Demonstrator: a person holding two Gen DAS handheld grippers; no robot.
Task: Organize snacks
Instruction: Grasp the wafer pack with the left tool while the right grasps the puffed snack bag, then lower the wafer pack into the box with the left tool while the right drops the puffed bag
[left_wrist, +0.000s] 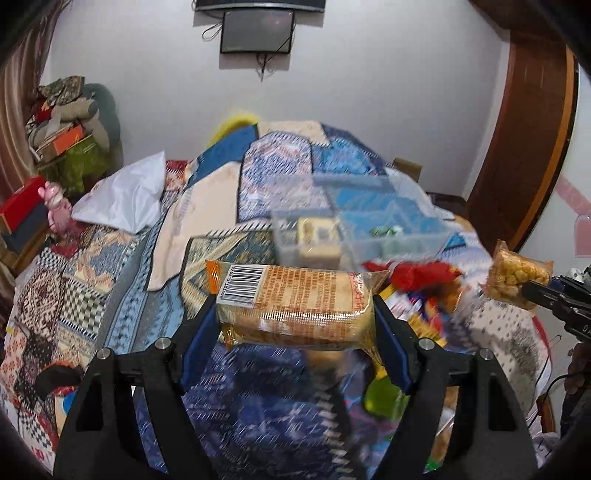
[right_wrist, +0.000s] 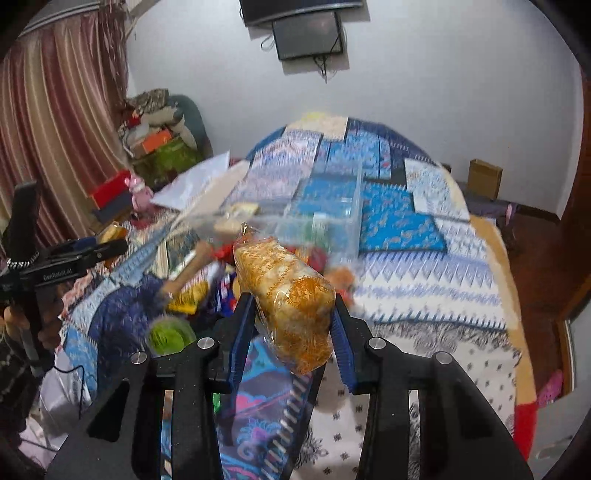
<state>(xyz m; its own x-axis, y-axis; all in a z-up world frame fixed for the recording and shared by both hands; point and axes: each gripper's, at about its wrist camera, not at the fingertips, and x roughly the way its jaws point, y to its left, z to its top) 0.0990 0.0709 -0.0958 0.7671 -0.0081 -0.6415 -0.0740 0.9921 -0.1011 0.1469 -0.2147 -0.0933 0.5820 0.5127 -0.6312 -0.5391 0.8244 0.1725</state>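
My left gripper (left_wrist: 293, 314) is shut on a long orange biscuit pack (left_wrist: 306, 291), held crosswise with the barcode facing up, above the bed. My right gripper (right_wrist: 293, 299) is shut on a clear pack of golden puffed snacks (right_wrist: 280, 273), which stands tilted between its pads. Each gripper shows in the other view: the right gripper (left_wrist: 546, 291) with its puffed pack (left_wrist: 517, 275), and the left gripper (right_wrist: 110, 247) at the far left. A clear divided plastic box (left_wrist: 369, 229) (right_wrist: 332, 221) sits behind a blurred pile of loose snacks (left_wrist: 417, 280) (right_wrist: 207, 288).
A patterned quilt (right_wrist: 424, 280) covers the bed. A green cup (right_wrist: 166, 334) lies near the pile. A white bag (left_wrist: 125, 199) rests at the left, with stacked clutter (left_wrist: 70, 122) behind it. A cardboard box (right_wrist: 484, 177) stands by the far wall.
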